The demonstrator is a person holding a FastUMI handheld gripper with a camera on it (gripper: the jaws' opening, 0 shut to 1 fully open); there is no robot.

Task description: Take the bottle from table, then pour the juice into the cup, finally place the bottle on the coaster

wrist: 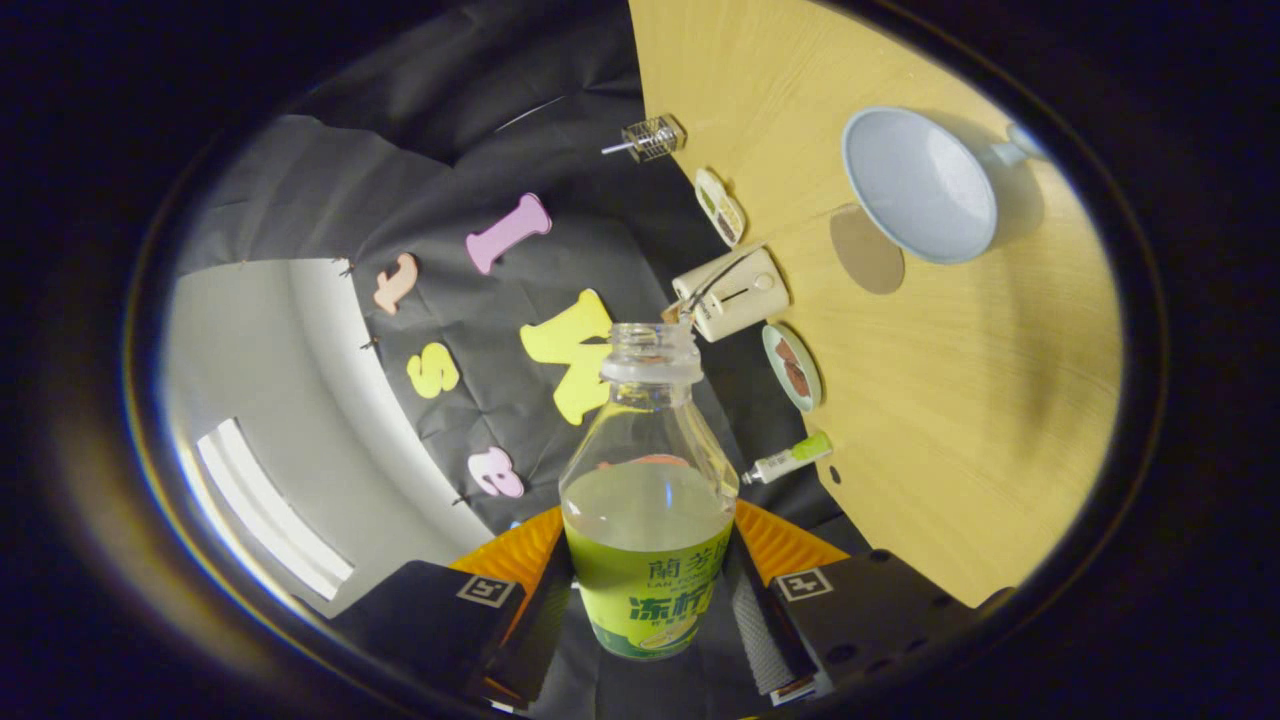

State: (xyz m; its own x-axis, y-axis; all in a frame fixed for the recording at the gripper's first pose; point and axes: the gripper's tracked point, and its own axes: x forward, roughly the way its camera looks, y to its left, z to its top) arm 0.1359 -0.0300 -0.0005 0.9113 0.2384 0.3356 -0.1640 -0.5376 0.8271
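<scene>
The wooden table (960, 420) fills the right side of the gripper view, tipped steeply so its surface stands like a wall. On it, far from the fingers, a pale blue cup (920, 185) lies with its mouth facing the camera, and a round tan coaster (866, 250) sits on the wood just left of the cup. Along the table's left edge run several small things: a cream box-shaped appliance (732, 293) beside the bottle's mouth, a small dish (794, 367) nearer, a second small tray (720, 206) farther, a wire holder (650, 138) farthest, and a little green-capped tube (792, 460) nearest.

The bottle (648, 490) stands between the fingers, clear, uncapped, with pale juice filling its lower half and a green label around its base. The gripper (648, 610) is closed on the bottle, both fingers pressing its labelled sides. The bottle's open mouth points toward the appliance, well short of the cup.
</scene>
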